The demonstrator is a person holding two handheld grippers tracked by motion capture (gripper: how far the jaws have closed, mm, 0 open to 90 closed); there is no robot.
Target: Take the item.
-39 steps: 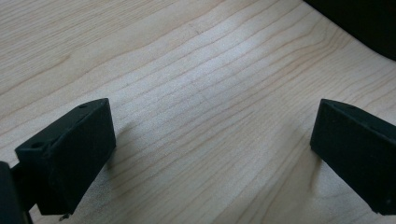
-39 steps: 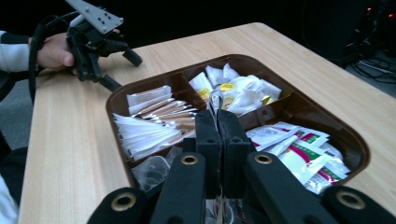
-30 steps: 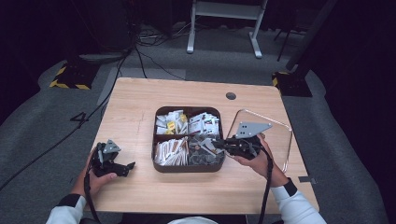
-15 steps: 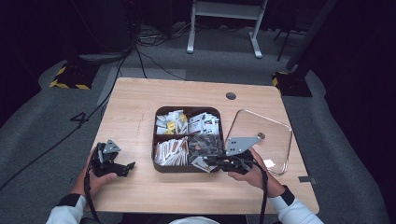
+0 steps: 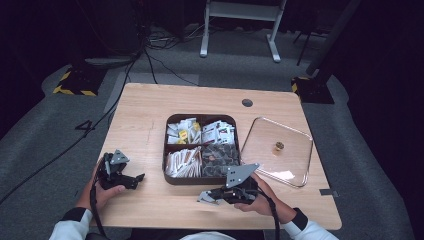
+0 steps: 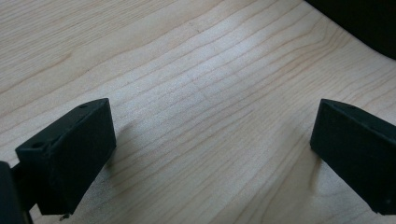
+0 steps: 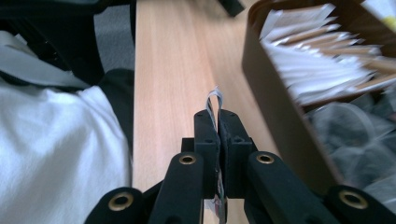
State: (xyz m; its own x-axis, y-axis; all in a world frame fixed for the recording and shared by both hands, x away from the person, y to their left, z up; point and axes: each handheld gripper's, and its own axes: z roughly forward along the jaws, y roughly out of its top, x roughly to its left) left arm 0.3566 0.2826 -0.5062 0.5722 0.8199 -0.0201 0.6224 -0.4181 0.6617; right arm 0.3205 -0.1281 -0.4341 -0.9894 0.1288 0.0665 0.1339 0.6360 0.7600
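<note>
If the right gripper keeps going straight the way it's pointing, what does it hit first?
Probably nothing soon: the right gripper, shut on a small packet, points left along the bare table, beside the brown tray. Depth is unclear.

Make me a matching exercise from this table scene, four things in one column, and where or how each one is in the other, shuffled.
1. left gripper
2. right gripper
3. clear lid
4. brown tray

a. split into four compartments
b. lying flat, right of the tray
c. jaws wide apart over bare wood
d. shut on a thin packet

Pairs: 1-c, 2-d, 3-b, 4-a
</note>
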